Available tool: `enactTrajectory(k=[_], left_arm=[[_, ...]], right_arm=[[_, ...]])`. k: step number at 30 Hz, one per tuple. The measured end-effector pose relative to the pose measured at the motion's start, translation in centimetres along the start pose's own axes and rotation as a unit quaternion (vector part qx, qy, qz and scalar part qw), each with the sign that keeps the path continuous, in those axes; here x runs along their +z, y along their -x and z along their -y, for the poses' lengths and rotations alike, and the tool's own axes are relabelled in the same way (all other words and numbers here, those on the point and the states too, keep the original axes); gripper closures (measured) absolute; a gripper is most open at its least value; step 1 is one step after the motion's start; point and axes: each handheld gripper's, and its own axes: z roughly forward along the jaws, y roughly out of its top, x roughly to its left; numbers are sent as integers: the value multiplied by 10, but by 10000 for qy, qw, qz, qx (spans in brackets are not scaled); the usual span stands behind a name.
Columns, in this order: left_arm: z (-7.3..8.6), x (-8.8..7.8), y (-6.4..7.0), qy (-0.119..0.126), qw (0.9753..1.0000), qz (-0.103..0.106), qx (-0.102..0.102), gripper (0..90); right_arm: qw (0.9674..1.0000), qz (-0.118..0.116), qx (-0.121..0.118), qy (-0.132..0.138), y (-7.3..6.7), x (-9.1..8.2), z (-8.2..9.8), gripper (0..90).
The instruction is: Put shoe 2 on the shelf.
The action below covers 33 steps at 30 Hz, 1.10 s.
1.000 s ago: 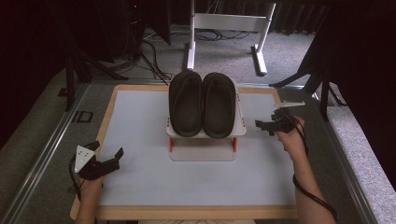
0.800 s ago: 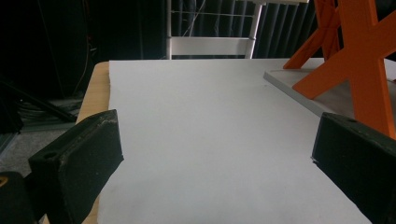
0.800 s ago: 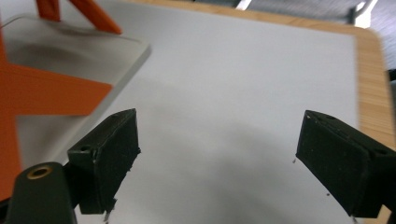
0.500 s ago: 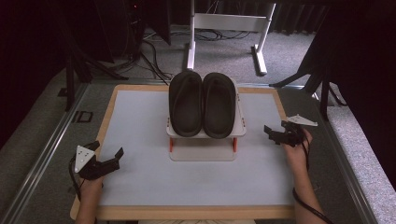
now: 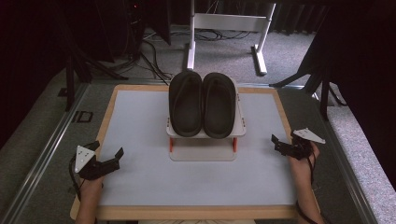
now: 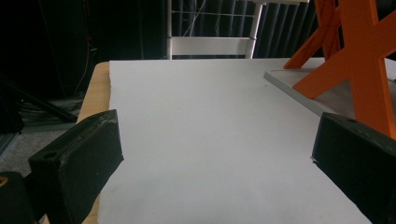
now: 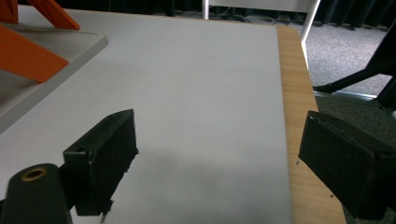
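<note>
At the table's near left corner, the left gripper (image 5: pixel 105 159) rests low on the white mat (image 5: pixel 140 186), jaws spread with nothing between them, forearm coming straight up from the bottom edge. The right gripper (image 5: pixel 283 145), likewise released and empty, sits over the mat's right edge, apparently just above it, wrist angled inward. Between and beyond both tools, well apart from each, two black sandals (image 5: pixel 201 103) lie side by side on a small white rack (image 5: pixel 201 150) with orange legs (image 6: pixel 369 60).
</note>
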Motion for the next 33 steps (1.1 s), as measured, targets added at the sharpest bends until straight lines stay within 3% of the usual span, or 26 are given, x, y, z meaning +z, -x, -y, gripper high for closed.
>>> enactTrajectory(k=[3,11,13,20,23,30,33], left_arm=[[0,0,0,14,10000,1,-2,11],[0,0,0,23,10000,7,-2,11],[0,0,0,20,10000,9,5,11],[0,0,0,25,10000,2,5,11],[0,0,0,33,10000,-4,-2,11],[0,-1,0,49,10000,10,-23,11],[0,-1,0,46,10000,10,-22,11]], right_arm=[[9999,58,63,72,0,-7,4,106],[9993,249,-124,253,-5,-26,14,106],[9992,223,-79,312,-5,-30,17,106],[9990,303,-37,323,-4,-31,19,106],[9982,489,-213,287,-9,-30,19,106],[9973,543,-381,311,-12,-30,20,107],[9968,579,-516,181,-14,-27,19,107]])
